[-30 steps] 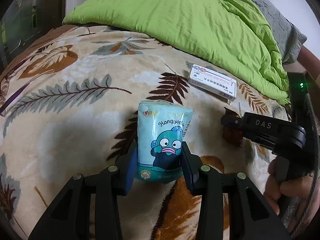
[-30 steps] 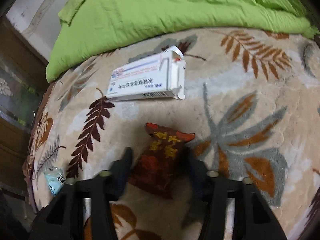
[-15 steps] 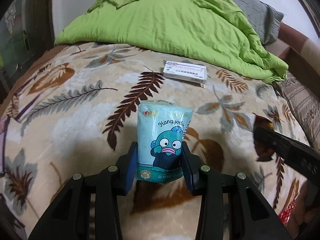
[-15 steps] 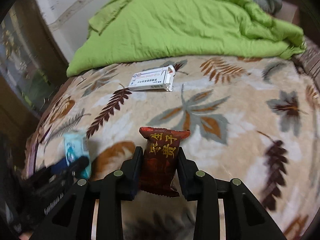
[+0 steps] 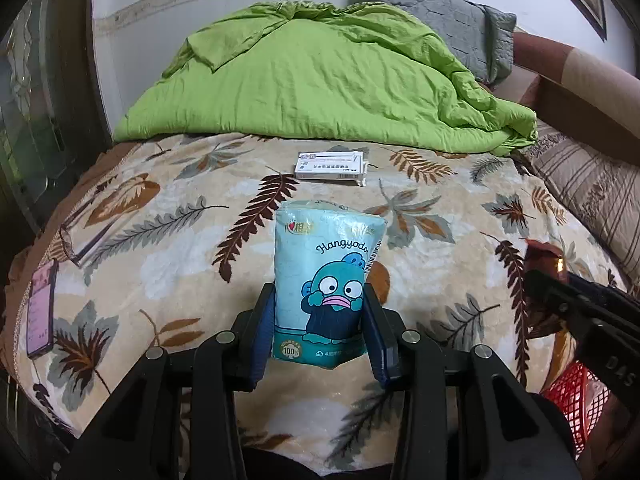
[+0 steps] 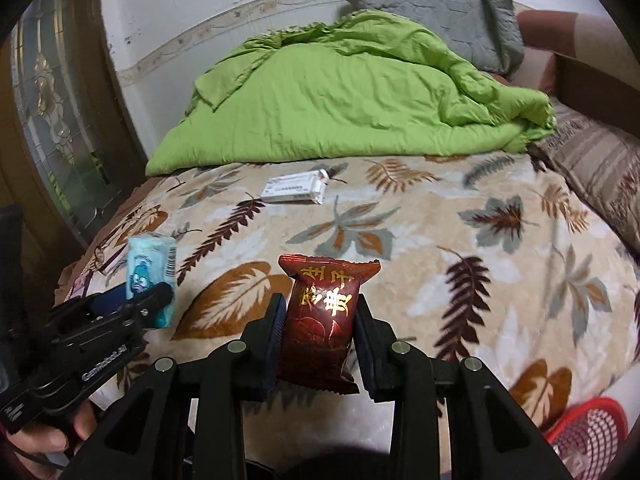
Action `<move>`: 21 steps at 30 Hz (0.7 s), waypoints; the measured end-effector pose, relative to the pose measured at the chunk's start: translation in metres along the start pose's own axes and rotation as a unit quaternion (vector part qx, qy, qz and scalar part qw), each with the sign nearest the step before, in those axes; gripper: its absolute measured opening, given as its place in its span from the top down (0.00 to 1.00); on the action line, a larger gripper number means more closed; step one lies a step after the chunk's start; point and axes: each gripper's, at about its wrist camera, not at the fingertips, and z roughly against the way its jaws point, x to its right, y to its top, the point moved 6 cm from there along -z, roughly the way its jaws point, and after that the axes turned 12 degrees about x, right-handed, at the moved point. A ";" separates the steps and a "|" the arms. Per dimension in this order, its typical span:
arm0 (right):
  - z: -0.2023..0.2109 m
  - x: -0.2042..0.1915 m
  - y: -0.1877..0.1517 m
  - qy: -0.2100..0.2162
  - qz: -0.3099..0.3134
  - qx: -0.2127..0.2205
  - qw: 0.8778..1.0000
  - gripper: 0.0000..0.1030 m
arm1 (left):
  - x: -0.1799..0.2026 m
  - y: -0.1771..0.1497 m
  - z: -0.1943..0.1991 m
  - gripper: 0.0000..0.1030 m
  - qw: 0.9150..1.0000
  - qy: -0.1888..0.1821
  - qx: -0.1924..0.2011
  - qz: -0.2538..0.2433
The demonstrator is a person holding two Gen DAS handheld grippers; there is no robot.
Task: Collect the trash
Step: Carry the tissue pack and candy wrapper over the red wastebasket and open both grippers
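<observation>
My left gripper [image 5: 320, 332] is shut on a light blue tissue pack [image 5: 326, 276] with a cartoon fish on it, held upright above the leaf-patterned blanket [image 5: 168, 248]. My right gripper [image 6: 318, 340] is shut on a dark red snack wrapper [image 6: 322, 316] with gold characters, also lifted off the bed. In the right wrist view the left gripper and its tissue pack [image 6: 150, 268] show at the lower left. A white medicine box [image 5: 331, 166] lies on the blanket near the green quilt, also seen from the right wrist as the box [image 6: 296, 188].
A crumpled green quilt [image 5: 320, 80] covers the far half of the bed, with a grey pillow [image 5: 448, 20] behind it. A phone [image 5: 40, 308] lies at the blanket's left edge. A red mesh basket [image 6: 592, 436] stands by the bed at the lower right. A striped pillow [image 5: 592, 188] lies right.
Both grippers have pulled back and risen from the bed with their packets. The right gripper's pads closed onto the red wrapper. The medicine box now lies farther away, and the red basket has come into view.
</observation>
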 end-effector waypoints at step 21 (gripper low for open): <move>-0.012 0.013 -0.005 0.006 -0.022 -0.013 1.000 0.66 | 0.017 -0.007 -0.016 0.62 0.999 -0.004 -0.019 -0.027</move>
